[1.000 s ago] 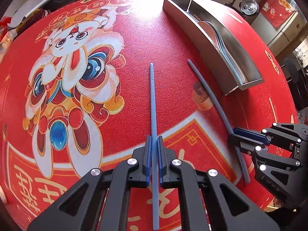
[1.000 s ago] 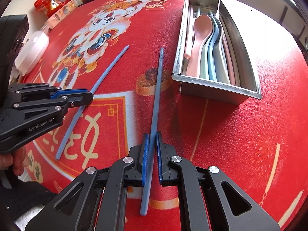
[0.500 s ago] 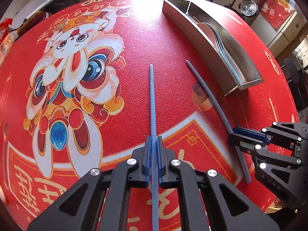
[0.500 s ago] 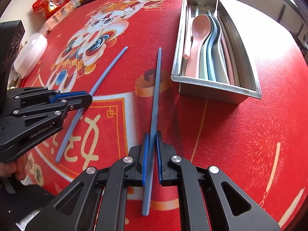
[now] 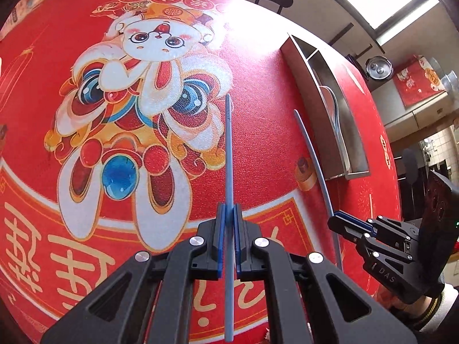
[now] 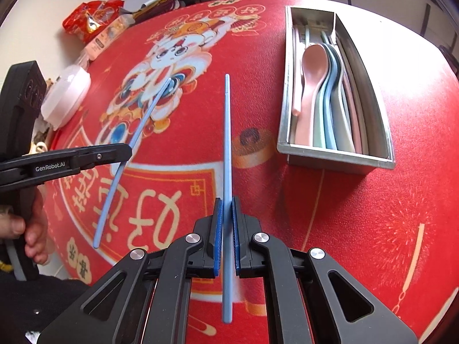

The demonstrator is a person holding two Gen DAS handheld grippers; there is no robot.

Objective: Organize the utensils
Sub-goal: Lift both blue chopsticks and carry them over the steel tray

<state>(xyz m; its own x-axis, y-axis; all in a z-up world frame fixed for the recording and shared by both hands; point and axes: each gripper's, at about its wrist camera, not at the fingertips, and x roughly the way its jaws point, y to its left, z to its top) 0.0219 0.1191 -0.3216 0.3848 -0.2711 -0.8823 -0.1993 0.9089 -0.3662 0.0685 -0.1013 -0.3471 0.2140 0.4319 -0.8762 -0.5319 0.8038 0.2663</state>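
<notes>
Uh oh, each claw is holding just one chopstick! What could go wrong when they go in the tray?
1. Each chopstick, left and right, is pinched partway along with a long end sticking out, so it might swivel or slip.
2. The tray already holds a stack of spoons, so a long tip could catch the rim or knock them.
3. The left gripper and right gripper are close together, so the chopsticks might cross.

Spoons (image 6: 324, 97) lie in the tray (image 6: 338, 159), right of both chopsticks (image 6: 227, 143).

A round table (image 6: 358, 229) under a red cartoon-print cloth carries a steel tray (image 6: 338, 157) of spoons toward its right side; snack packets (image 6: 91, 23) and a white container (image 6: 67, 96) crowd its far-left edge.
</notes>
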